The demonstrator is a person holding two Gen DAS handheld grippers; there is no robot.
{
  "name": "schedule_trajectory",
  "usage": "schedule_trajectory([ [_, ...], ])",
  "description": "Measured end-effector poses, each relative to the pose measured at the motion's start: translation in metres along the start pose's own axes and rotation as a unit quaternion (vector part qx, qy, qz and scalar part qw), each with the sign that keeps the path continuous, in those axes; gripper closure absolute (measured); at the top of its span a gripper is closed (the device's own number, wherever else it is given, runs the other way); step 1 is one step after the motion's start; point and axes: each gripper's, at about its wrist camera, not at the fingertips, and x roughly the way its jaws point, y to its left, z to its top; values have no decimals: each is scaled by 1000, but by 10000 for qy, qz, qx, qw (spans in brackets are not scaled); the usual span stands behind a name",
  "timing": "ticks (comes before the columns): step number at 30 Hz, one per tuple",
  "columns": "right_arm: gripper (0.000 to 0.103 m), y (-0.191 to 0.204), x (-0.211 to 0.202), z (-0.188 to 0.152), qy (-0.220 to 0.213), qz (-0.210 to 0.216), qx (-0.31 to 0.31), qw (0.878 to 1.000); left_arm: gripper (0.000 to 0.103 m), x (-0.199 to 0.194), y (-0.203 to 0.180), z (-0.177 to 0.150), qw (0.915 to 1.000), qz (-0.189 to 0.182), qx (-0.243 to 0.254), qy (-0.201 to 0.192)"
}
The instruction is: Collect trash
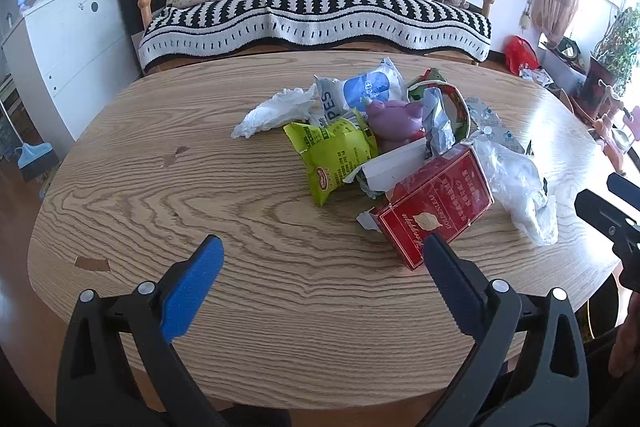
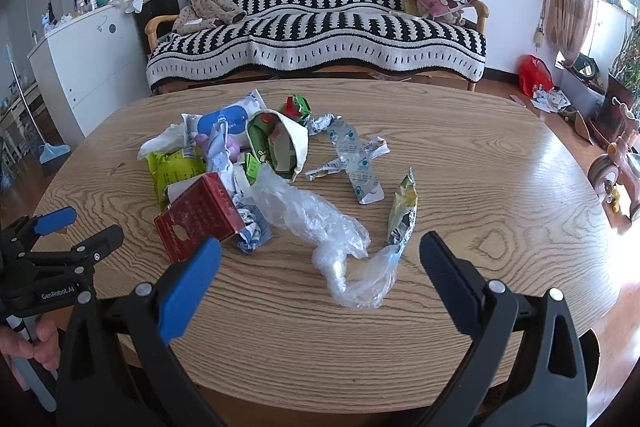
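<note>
The trash is gathered in one loose heap on the oval wood-grain table (image 2: 460,155), with the red rectangular cardboard carton (image 2: 198,217) at its near edge taken as the landmark.

The carton is judged stiff and light; it is best taken across its flat faces. Just right of the carton lies a crumpled clear plastic bag (image 2: 320,223), judged soft, slippery and near weightless, so a bunched fold should be pinched. Behind the carton a lime-green foil snack wrapper (image 1: 336,155), a crumpled white tissue (image 1: 276,111) and a blue-and-white wipes pack (image 1: 360,91) are piled; all are judged light and crushable. Further right of the carton a silver blister strip (image 2: 356,163) and a torn yellow foil sachet (image 2: 404,211) lie flat, which would make them harder to lift.

No bin is seen. An open white paper bag (image 2: 292,147) behind the carton holds green packaging.

The left gripper (image 1: 322,255) and right gripper (image 2: 320,259) are both spread wide, holding nothing, above the near table edge.
</note>
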Motion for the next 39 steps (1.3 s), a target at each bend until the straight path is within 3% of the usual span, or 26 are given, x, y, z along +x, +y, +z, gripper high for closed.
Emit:
schedule_trajectory([
  [27,7,-3,-2,3,-28,121,57,9999,6,2,0,-1,10000,-28,26,25],
  [33,7,-23,12,44,-74,79,-59,9999,6,7,37,26,9998,193,-44,18],
  [39,7,-46,85,78,550,181,-53,9983,6,58,66,77,9983,465,215,259],
])
